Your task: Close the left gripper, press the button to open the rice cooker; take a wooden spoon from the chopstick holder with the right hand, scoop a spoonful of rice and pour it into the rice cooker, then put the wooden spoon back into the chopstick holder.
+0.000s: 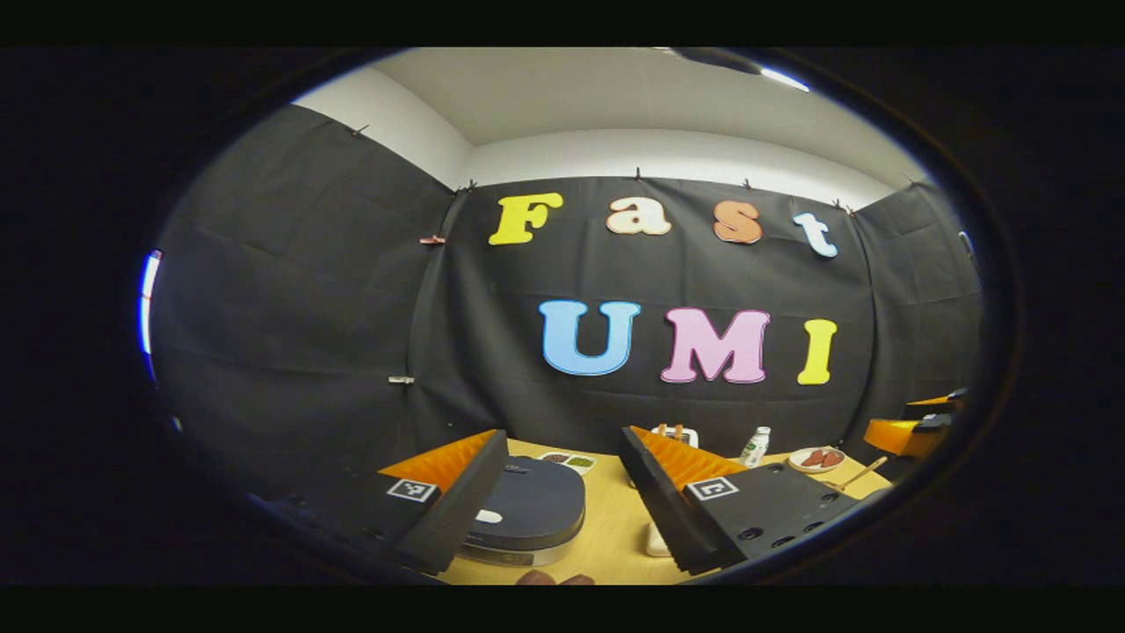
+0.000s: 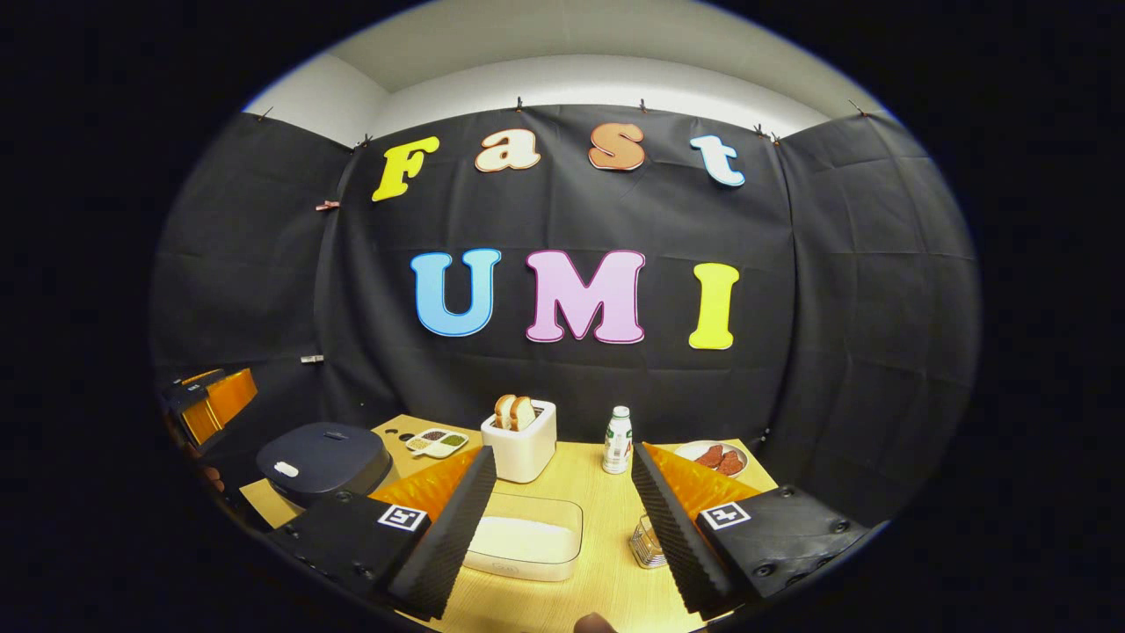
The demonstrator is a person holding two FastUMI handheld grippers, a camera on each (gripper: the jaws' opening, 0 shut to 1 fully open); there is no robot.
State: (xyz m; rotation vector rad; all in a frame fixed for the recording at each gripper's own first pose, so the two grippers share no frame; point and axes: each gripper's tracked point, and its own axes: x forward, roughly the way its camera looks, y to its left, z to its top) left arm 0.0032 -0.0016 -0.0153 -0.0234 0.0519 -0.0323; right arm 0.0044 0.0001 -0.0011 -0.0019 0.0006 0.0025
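Observation:
The dark rice cooker [image 1: 536, 510] sits with its lid down just beyond my left gripper [image 1: 562, 447], whose fingers stand wide apart with nothing between them. A white button [image 1: 488, 516] shows on the lid's near side, beside the left finger. In the right gripper view the cooker [image 2: 323, 459] is at the left. A clear box of white rice [image 2: 527, 536] lies between the open fingers of my right gripper [image 2: 562, 453]. A small mesh chopstick holder [image 2: 646, 541] stands by its right finger, partly hidden. A slanting wooden handle [image 1: 857, 475] pokes up at the far right.
On the wooden table [image 2: 606, 501] stand a white toaster [image 2: 520, 444] with bread, a small bottle [image 2: 618, 440], a plate of meat [image 2: 716, 457] and a divided dish [image 2: 435, 441]. The left gripper [image 2: 206, 400] shows beyond the cooker, and the right gripper [image 1: 918, 426] at that view's edge.

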